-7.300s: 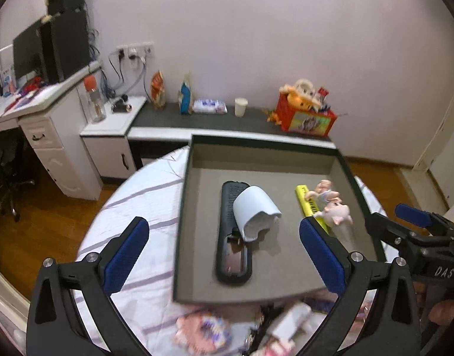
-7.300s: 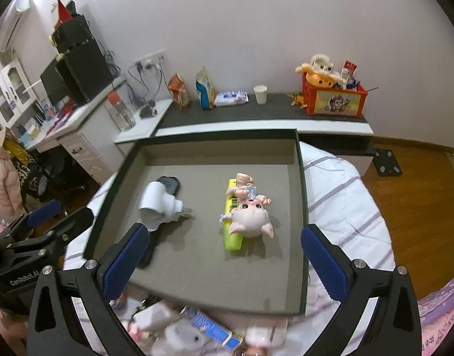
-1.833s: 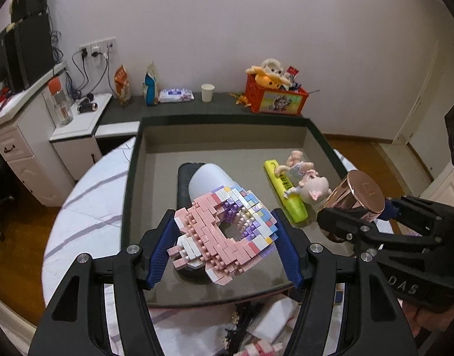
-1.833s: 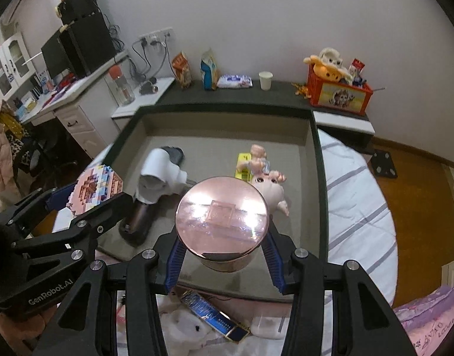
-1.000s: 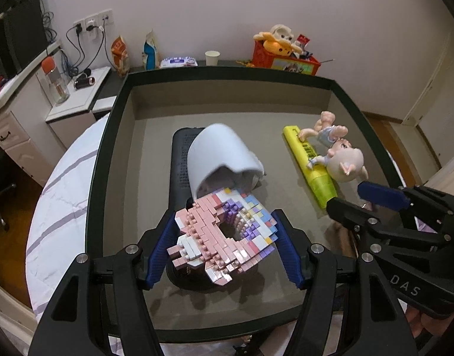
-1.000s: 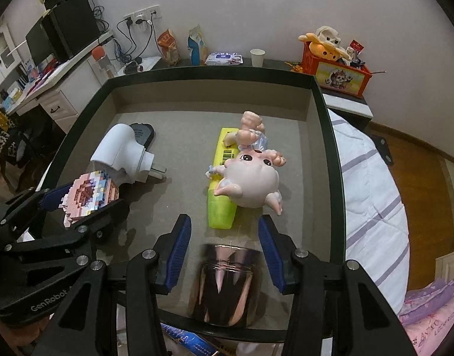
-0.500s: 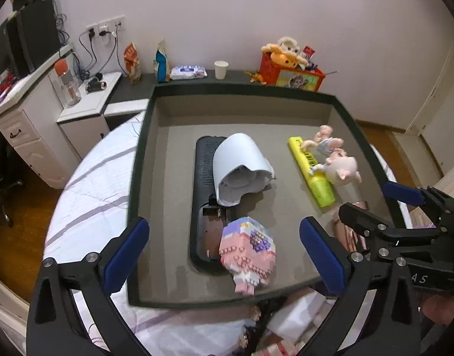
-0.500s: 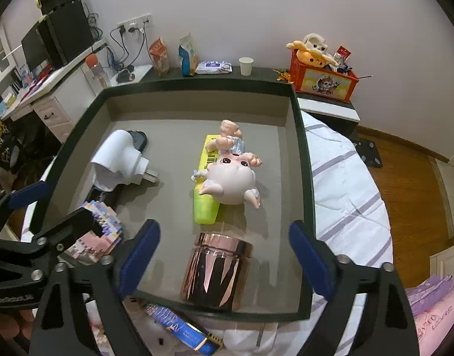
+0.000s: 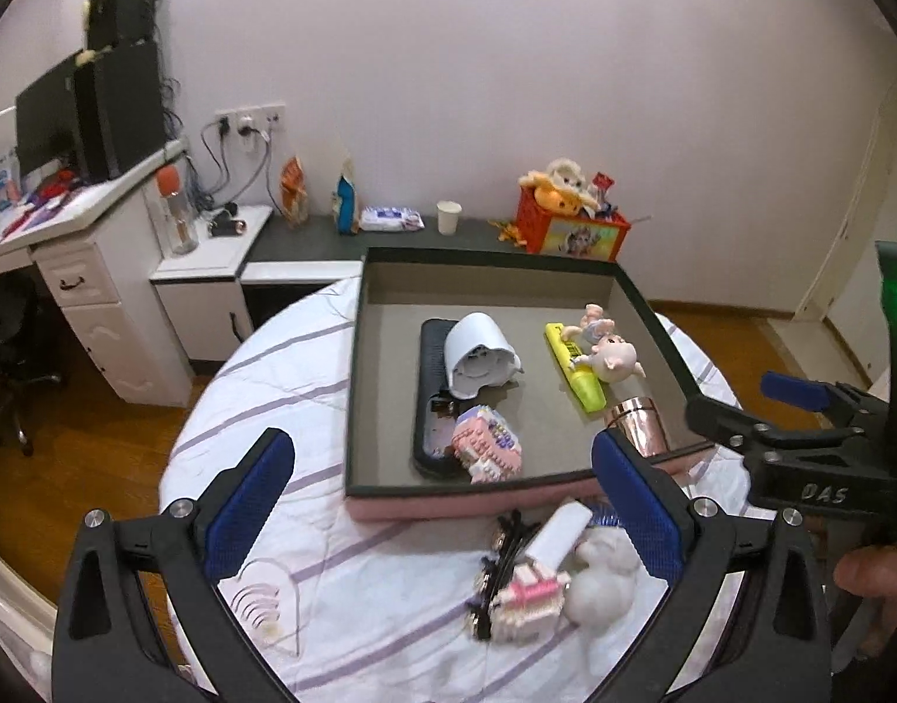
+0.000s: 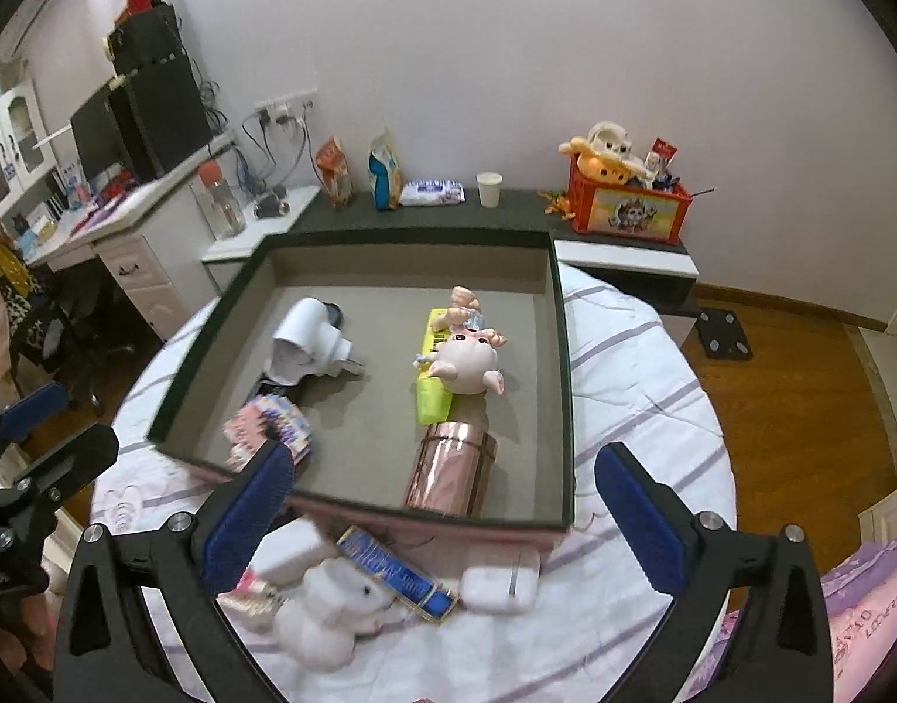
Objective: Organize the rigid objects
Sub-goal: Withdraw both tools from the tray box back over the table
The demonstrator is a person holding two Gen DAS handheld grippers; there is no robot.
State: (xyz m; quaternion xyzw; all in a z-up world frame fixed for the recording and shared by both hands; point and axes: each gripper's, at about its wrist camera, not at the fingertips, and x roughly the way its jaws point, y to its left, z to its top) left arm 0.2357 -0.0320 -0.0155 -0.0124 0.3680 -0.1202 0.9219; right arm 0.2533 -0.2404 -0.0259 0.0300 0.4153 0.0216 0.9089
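A dark-rimmed tray [image 9: 355,363] on the round bed-like table holds a pink block figure [image 9: 486,451] at its near edge and a copper tin [image 9: 636,425] at the near right. Further in are a white plug-like device [image 9: 478,351], a black remote [image 9: 434,363], a yellow bar [image 9: 583,386] and a pig doll [image 9: 612,360]. My left gripper [image 9: 440,451] is open and empty, back from the tray. My right gripper [image 10: 442,463] is opening with nothing between its pads; the copper tin [image 10: 451,471] stands free beyond it. The pink block figure [image 10: 270,427] lies apart from both grippers.
Loose items lie in front of the tray: a white rabbit toy [image 10: 331,615], a blue box [image 10: 396,574], a white case [image 10: 498,580], a small pink block toy [image 9: 530,597], black clips [image 9: 501,556]. A desk [image 9: 68,217] stands left; a low shelf with a red crate [image 9: 571,228] stands behind.
Both grippers let go: the block figure and the copper tin now rest in the tray. Both grippers opened wide, rose and pulled back toward the table's near side.
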